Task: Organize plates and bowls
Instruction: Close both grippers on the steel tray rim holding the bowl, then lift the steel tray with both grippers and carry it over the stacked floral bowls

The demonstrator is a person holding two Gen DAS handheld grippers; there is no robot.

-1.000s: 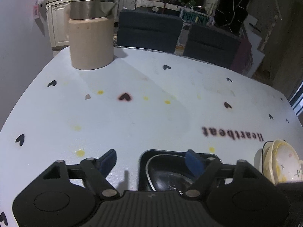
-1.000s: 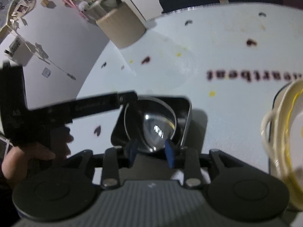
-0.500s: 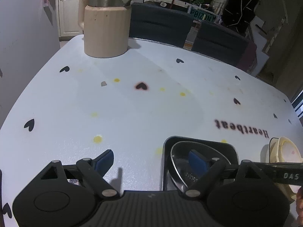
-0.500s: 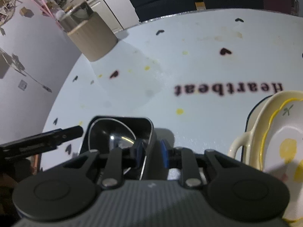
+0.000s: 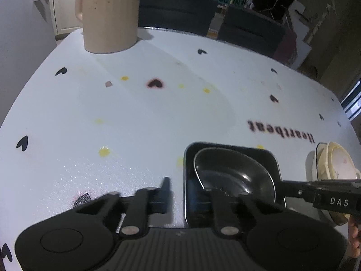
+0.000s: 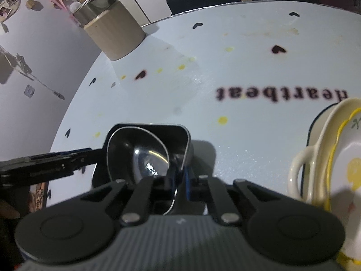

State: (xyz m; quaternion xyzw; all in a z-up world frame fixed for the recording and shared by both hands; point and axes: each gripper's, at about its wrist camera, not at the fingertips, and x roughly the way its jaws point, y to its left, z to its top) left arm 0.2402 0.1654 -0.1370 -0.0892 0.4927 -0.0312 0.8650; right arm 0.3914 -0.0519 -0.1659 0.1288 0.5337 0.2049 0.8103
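Note:
A round steel bowl (image 5: 234,176) sits tilted inside a black square dish (image 5: 268,158) on the white table. My left gripper (image 5: 182,194) straddles the dish's left wall, one finger outside and one inside; the jaws have narrowed around it. My right gripper (image 6: 178,187) is shut on the near right rim of the square dish (image 6: 180,133) and the bowl (image 6: 140,155). A stack of cream plates and bowls (image 6: 334,169) stands to the right, also in the left wrist view (image 5: 334,169).
A beige kettle (image 5: 108,20) stands at the table's far left corner. Dark chairs (image 5: 176,6) line the far edge. The tablecloth (image 5: 158,117) has heart prints and the word "Heartbeat". A wall is on the left.
My left gripper moved right and its jaws narrowed around the dish's left wall. My right gripper stayed clamped on the dish's rim and dropped lower and closer.

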